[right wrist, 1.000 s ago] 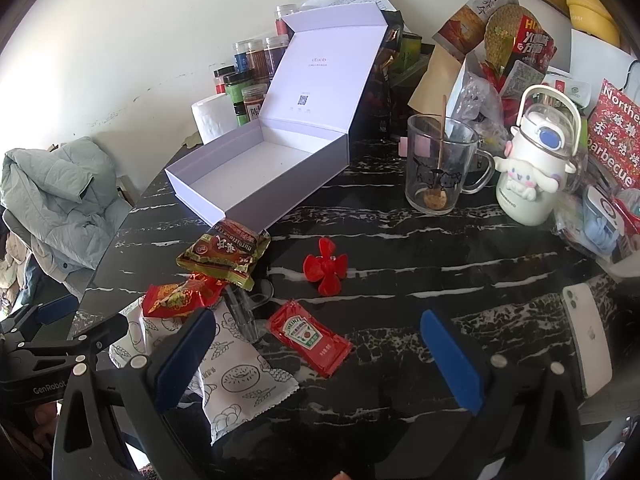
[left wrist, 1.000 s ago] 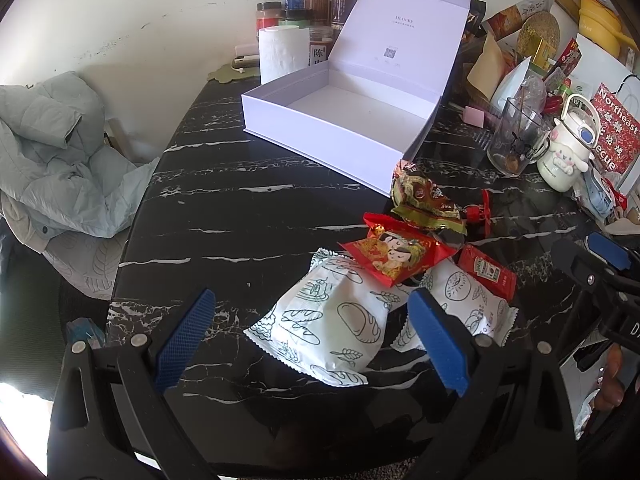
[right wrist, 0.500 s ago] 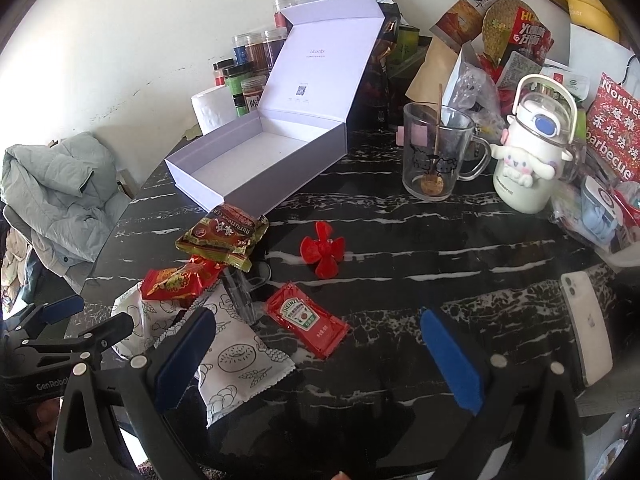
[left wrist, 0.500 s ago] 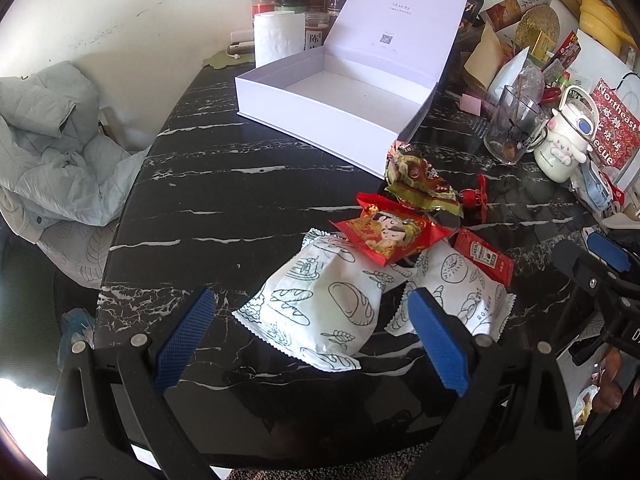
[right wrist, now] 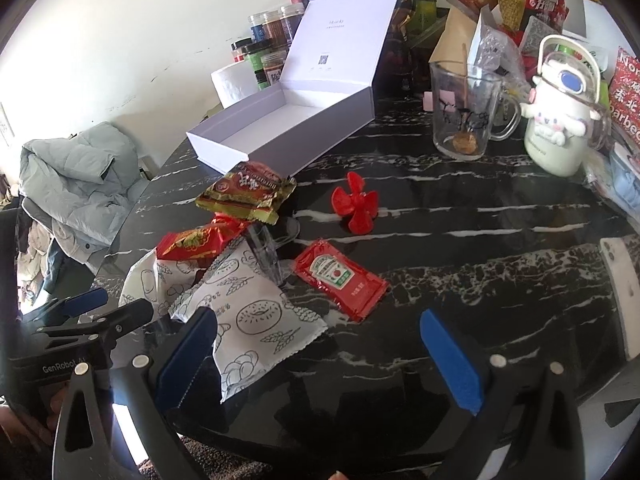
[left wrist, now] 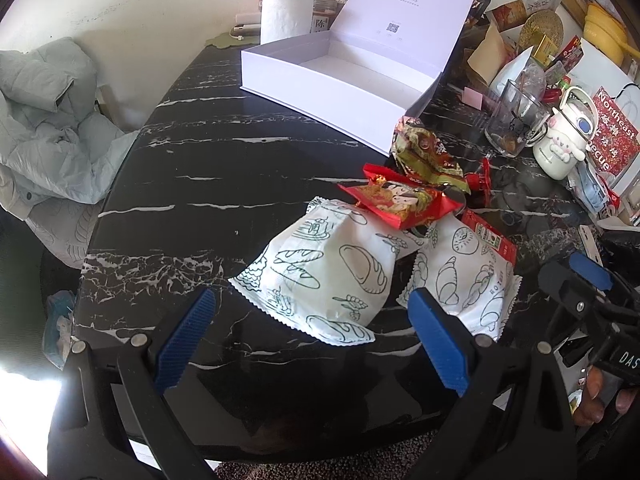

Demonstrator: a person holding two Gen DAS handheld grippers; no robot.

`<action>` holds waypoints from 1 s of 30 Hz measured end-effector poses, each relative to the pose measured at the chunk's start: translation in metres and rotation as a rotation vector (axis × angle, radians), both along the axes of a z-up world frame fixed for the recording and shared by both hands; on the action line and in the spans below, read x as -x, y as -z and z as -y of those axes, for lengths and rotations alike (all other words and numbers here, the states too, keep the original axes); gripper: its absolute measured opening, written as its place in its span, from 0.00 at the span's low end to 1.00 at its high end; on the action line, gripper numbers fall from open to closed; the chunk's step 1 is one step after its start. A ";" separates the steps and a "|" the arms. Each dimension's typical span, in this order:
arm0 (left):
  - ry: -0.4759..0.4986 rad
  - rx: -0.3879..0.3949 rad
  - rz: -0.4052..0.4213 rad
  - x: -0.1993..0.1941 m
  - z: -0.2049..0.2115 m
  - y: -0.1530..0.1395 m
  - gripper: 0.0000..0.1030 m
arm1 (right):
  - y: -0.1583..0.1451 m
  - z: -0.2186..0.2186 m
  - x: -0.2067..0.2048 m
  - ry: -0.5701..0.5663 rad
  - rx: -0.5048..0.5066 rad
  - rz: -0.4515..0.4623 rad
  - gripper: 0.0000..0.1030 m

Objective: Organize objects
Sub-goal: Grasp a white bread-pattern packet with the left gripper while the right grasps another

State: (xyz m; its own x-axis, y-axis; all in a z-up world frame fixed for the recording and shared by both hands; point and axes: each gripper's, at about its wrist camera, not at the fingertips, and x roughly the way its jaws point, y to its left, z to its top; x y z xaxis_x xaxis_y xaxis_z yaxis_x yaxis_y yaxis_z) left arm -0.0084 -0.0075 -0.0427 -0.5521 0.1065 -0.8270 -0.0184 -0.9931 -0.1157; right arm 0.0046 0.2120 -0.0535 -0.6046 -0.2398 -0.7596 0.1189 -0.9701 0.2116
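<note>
Left hand-held gripper (left wrist: 312, 342) wide open, empty, poised above the near white bread packet (left wrist: 320, 272). Right hand-held gripper (right wrist: 320, 358) wide open, empty. Ketchup sachet (right wrist: 340, 276) flat, long axis near-right to far-left. Open white box (left wrist: 340, 76) far on the black marble worktop (left wrist: 192, 184); grey jacket (left wrist: 48, 120) left.

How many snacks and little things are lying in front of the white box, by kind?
White bread packets: 2
Red snack packet: 1
Green-and-red snack packet: 1
Ketchup sachet: 1
Red toy propeller: 1
Clear plastic piece: 1
Total: 7
</note>
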 end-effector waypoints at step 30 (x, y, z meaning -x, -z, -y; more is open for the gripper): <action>0.276 -0.021 0.123 0.055 -0.005 0.028 0.95 | 0.035 0.052 0.035 -0.398 -0.020 0.056 0.98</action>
State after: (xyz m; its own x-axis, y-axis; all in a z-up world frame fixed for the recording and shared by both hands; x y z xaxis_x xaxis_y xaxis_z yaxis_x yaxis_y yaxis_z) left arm -0.0634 -0.0025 -0.0711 -0.3955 0.2564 -0.8820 -0.2723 -0.9498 -0.1541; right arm -0.0304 0.1600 -0.0885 -0.4248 -0.4316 -0.7958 0.4753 -0.8545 0.2098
